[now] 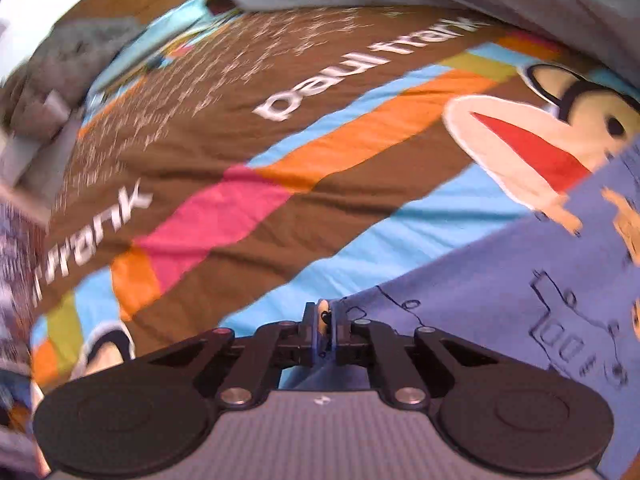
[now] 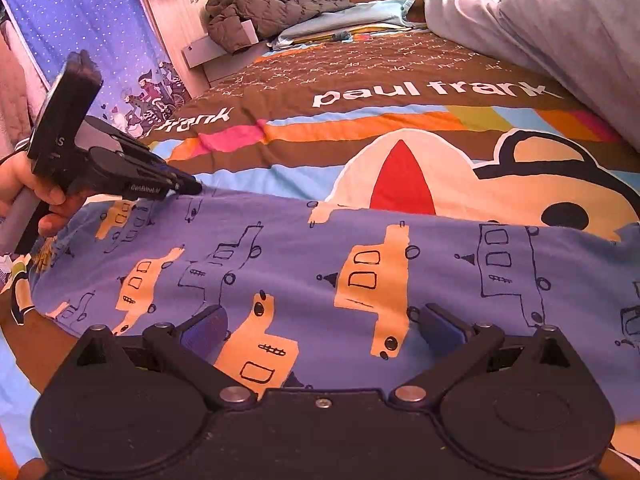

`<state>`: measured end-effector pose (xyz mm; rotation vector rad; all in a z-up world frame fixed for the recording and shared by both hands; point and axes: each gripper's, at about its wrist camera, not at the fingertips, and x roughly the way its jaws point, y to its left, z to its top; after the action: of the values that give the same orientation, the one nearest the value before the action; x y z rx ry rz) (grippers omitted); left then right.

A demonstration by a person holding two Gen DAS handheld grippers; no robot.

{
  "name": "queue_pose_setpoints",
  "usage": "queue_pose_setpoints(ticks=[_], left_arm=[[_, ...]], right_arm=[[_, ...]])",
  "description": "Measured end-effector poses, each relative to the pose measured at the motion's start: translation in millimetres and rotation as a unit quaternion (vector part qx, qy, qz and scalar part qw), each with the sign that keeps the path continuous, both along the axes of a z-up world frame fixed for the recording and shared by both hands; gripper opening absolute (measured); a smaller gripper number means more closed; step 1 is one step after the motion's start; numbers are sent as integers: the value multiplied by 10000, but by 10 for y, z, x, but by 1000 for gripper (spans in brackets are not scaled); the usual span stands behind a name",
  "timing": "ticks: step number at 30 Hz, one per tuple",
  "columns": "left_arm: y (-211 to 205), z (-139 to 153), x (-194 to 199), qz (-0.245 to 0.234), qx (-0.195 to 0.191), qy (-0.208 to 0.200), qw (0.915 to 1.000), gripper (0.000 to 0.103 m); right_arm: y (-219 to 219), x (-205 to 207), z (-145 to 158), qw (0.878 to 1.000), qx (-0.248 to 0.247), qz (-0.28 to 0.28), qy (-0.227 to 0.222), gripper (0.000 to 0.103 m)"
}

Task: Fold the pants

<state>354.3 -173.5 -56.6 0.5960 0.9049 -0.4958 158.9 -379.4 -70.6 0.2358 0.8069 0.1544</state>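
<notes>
here the pants (image 2: 360, 264), blue with orange truck prints, lie spread across the patterned bedspread (image 2: 360, 128). the left gripper (image 1: 325, 316) is clamped on the far edge of the cloth, a bit of fabric pinched between its closed fingers. the right gripper (image 2: 320, 328) hovers just over the near part of the pants, fingers spread wide apart and holding nothing.

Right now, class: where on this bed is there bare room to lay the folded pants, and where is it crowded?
Free: the bedspread between the pants and the pillow. Crowded: the head end, with the jacket and blanket, and the near edge, where the left tool pinches the pants and the right tool hangs open.
</notes>
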Motion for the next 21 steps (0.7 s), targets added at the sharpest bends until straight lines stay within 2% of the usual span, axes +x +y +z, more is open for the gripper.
queue_pose_setpoints(ticks=[2, 5, 6, 8, 9, 10, 12, 13, 14, 16, 17, 18, 20, 21], left_arm=[[-53, -127, -10, 114, 157, -68, 9998, 7], [-162, -104, -97, 335, 342, -352, 9982, 12], [-168, -57, -119, 430, 291, -368, 9980, 13], [-145, 102, -217, 512, -130, -288, 9982, 22], [-113, 186, -287, 499, -476, -178, 9975, 36], [-94, 251, -371, 413, -803, -31, 9959, 60], [-87, 292, -577, 221, -1186, 86, 9927, 76], [-117, 248, -696, 125, -1135, 109, 9934, 77], [-165, 163, -775, 51, -917, 150, 9957, 77], [-222, -84, -912, 61, -240, 72, 9997, 82], [-172, -102, -981, 123, -316, -197, 9992, 86], [-157, -99, -979, 274, -258, -222, 9990, 93], [-105, -5, -849, 713, -374, 184, 9966, 94], [-105, 65, -781, 917, -433, 387, 9941, 93]], right_arm=[[4, 13, -17, 10000, -21, -8, 45, 102], [58, 36, -42, 9998, -170, 40, 86, 102], [79, 31, -38, 9997, -241, 58, 78, 102], [69, 5, -10, 9997, -255, 17, 17, 102], [25, -26, 20, 9997, -194, -100, -57, 102], [-37, -57, 52, 9997, -96, -225, -98, 102], [-235, -141, 124, 9986, 237, -460, -81, 102], [-363, -198, 146, 9974, 387, -608, -62, 102], [-496, -244, 154, 9958, 453, -792, 20, 102], [-747, -326, 119, 9919, 404, -1176, 264, 102], [-897, -380, 82, 9883, 365, -1432, 379, 101], [-1066, -457, 63, 9839, 524, -1666, 369, 97], [-1312, -640, 78, 9732, 1129, -2000, 132, 98], [-1384, -765, 103, 9665, 1203, -2269, 2, 102]])
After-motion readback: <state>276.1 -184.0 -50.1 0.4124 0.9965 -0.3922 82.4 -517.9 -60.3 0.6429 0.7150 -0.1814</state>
